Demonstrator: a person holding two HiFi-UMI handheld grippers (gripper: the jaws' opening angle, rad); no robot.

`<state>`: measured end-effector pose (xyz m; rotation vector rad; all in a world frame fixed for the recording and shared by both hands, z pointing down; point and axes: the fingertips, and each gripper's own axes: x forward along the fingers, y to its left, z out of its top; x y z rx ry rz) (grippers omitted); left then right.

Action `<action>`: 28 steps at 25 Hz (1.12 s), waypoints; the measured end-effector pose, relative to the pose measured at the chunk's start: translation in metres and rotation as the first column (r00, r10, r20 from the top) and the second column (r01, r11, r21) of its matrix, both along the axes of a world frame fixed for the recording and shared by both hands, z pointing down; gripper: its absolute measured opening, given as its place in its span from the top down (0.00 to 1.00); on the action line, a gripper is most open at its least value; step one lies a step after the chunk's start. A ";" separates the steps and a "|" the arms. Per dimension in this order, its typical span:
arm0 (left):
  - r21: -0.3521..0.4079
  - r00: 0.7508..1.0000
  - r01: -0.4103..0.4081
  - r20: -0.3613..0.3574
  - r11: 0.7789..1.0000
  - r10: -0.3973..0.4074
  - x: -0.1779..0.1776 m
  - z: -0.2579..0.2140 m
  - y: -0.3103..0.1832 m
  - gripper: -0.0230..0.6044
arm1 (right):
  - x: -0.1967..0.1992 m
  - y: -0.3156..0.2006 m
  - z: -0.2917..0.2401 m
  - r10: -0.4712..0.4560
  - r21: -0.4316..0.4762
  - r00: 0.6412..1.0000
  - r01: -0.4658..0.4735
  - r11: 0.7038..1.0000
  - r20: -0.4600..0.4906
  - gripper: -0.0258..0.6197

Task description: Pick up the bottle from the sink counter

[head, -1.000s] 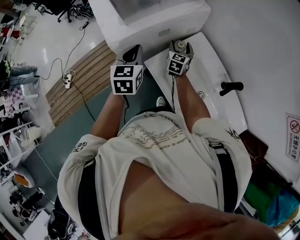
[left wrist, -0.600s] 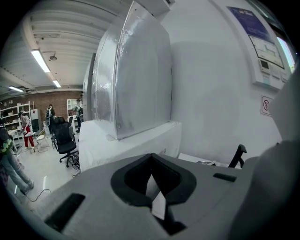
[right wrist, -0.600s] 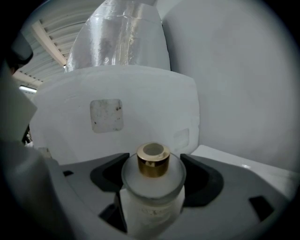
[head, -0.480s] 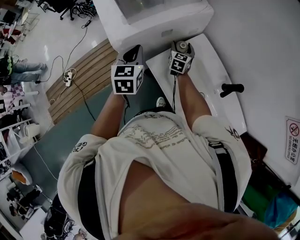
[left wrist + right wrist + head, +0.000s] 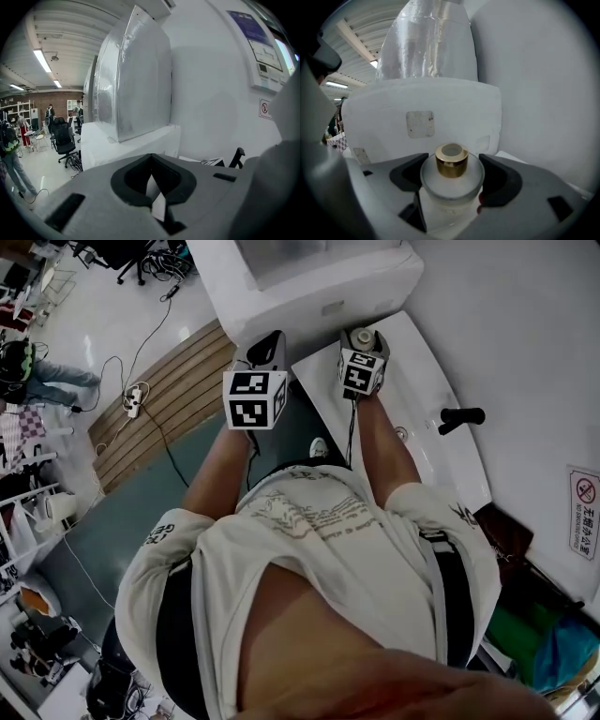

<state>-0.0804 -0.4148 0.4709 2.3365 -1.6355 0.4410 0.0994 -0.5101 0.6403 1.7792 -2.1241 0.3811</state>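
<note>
A frosted white bottle (image 5: 451, 180) with a gold cap (image 5: 451, 161) stands upright between the dark jaws of my right gripper (image 5: 452, 183), which are pressed against its two sides. In the head view the right gripper (image 5: 364, 341) is over the far end of the white sink counter (image 5: 427, 371), and the bottle's top (image 5: 365, 335) shows just beyond the marker cube. The bottle's base is hidden, so I cannot tell whether it touches the counter. My left gripper (image 5: 269, 345) hangs left of the counter over the floor. In its own view the left gripper (image 5: 153, 190) is shut and empty.
A black faucet (image 5: 460, 415) and a drain (image 5: 401, 432) lie on the counter behind the right gripper. A big white cabinet (image 5: 309, 282) stands right ahead of both grippers. The wall (image 5: 525, 343) runs along the right. Cables (image 5: 141, 395) lie on the floor at left.
Both grippers sit almost where they were. The right one has stayed shut on the bottle and shifted only slightly.
</note>
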 end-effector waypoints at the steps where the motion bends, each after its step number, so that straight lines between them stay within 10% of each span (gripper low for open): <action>1: 0.004 1.000 -0.003 -0.003 1.000 0.003 0.001 -0.001 0.001 0.93 | -0.001 0.003 -0.006 -0.007 0.008 1.000 0.007 1.000 -0.005 0.47; 28: 0.089 0.989 -0.116 -0.081 0.989 0.124 0.010 -0.030 0.061 0.93 | -0.012 0.124 -0.185 0.040 0.199 0.997 -0.052 0.979 0.062 0.47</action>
